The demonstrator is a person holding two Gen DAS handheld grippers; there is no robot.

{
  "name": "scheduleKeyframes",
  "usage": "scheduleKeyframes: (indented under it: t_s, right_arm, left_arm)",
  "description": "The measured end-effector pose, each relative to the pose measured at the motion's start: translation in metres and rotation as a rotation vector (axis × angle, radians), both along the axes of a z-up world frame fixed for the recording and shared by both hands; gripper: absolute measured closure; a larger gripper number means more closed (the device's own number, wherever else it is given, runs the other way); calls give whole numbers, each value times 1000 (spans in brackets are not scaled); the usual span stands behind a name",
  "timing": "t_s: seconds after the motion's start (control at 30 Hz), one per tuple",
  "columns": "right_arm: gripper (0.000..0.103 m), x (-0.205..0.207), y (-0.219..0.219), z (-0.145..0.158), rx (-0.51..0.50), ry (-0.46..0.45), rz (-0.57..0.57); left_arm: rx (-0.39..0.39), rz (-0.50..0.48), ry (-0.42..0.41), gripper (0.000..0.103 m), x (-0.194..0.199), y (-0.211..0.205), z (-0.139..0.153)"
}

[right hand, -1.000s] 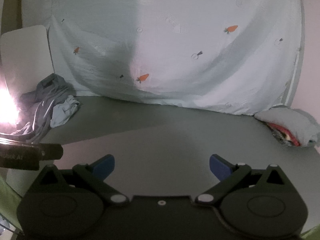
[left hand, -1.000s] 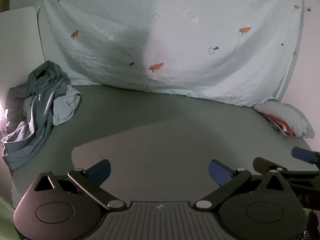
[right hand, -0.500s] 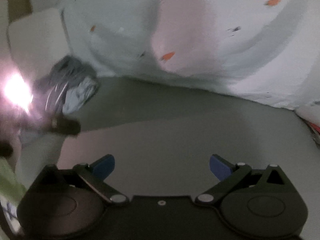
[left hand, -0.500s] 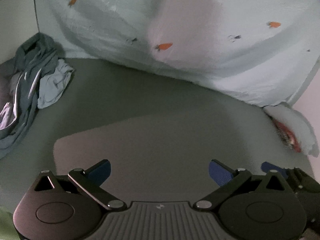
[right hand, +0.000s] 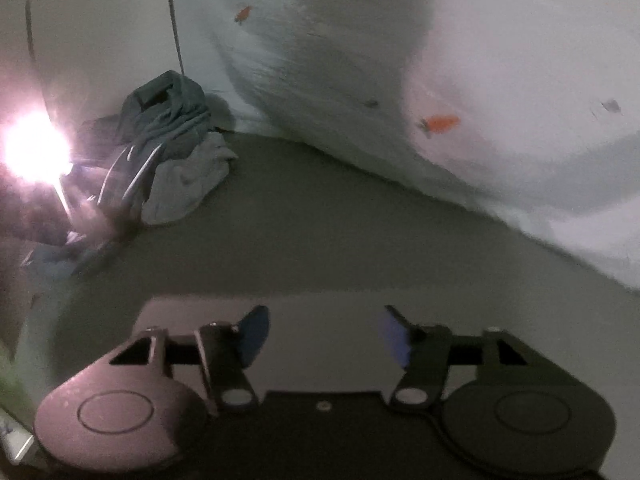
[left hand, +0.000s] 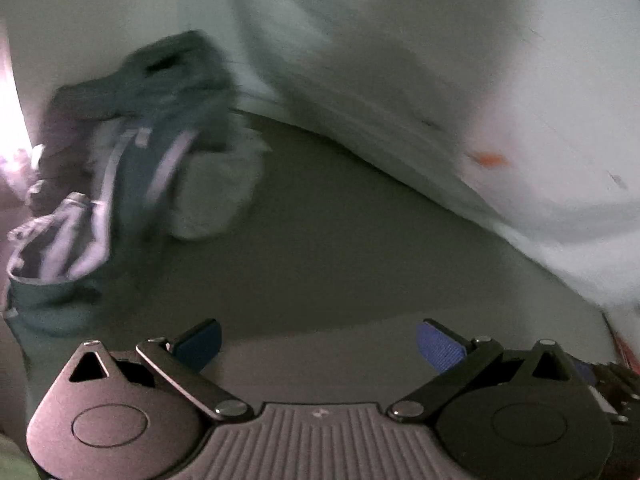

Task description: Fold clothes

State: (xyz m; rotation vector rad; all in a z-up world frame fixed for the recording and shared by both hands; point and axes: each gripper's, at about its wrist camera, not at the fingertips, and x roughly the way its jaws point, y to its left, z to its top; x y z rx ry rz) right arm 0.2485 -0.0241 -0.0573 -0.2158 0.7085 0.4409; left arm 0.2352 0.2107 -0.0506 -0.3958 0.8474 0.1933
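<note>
Two grippers, left and right, hover empty with jaws spread above the grey surface, well apart from the crumpled clothes pile beside the carrot-print sheet.

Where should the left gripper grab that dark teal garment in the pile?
Judging loosely: the dark teal garment drapes forward off the heap, so take its loose lower hem, coming from the front with the left gripper, jaws open. The pale cloth beside it stays clear.
</note>
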Motion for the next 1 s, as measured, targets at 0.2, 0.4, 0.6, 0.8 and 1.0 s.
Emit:
scheduleKeyframes:
  t_s: [0.2, 0.4, 0.6, 0.8, 1.0]
  right_arm:
    - [68, 71, 139, 11, -85, -139, 109]
    - [70, 146, 289, 12, -192, -319, 336]
    - [54, 205, 427, -6, -318, -578, 608]
    - [35, 248, 511, -43, -467, -734, 697]
    - [94, 242, 472, -10, -234, -864, 449]
  left_arm:
    - [-21, 176, -36, 0, 54, 147, -24]
    - [-9, 320, -59, 0, 102, 248, -46]
    - [-36, 430, -40, 0, 126, 292, -74]
    - [-45, 473, 2, 0, 143, 307, -94]
    - [6, 480, -6, 0, 143, 280, -70]
